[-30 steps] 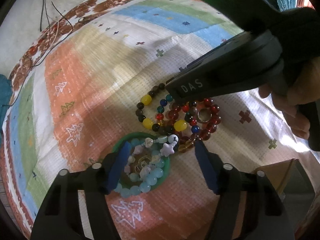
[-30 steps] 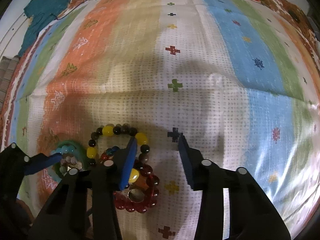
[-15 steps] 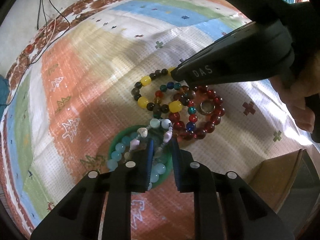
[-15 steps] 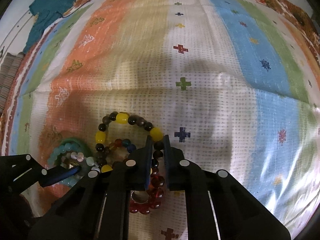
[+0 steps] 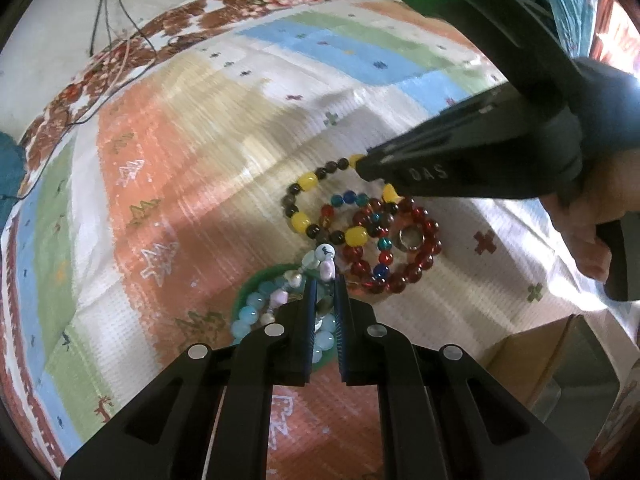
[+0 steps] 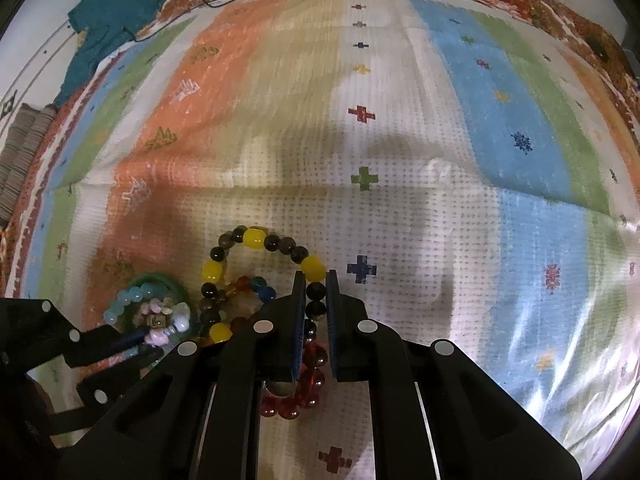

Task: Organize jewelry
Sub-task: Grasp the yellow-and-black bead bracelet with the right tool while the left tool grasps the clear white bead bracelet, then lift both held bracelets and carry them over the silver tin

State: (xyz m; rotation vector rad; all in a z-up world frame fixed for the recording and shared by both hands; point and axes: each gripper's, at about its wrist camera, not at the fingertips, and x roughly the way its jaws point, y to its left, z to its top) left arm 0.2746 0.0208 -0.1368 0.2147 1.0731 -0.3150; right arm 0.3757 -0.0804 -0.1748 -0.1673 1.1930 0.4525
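A striped cloth [image 6: 400, 152] with small crosses and tree figures fills both views, its bands orange, cream, blue and green. In the upper left of the right wrist view a teal garment [image 6: 112, 20] lies on its edge, with thin cables [image 5: 108, 28] trailing off the upper left in the left wrist view. A cardboard box [image 5: 552, 356] shows at the lower right of the left view.

The right gripper [image 6: 316, 292] sits at bottom centre of its own view and crosses the upper right of the left view, held by a hand [image 5: 592, 216]. Its jaws are closed on the dark beads of the yellow bracelet [image 6: 256, 240], which lies just left of centre. The left gripper [image 5: 324, 292] is at bottom centre of its view and at the lower left of the right view. Its jaws are pinched on the pastel bracelet [image 5: 324, 260], a strand of shell and pearl beads.

The pastel bracelet lies in a green dish [image 5: 244, 292] together with a pale blue bracelet [image 5: 248, 314]. Just right of the dish, a red bracelet [image 5: 416, 268] overlaps the yellow one, with a multicolour bracelet [image 5: 348, 200] tangled between them. A metal ring [image 5: 410, 237] rests inside the red loop.
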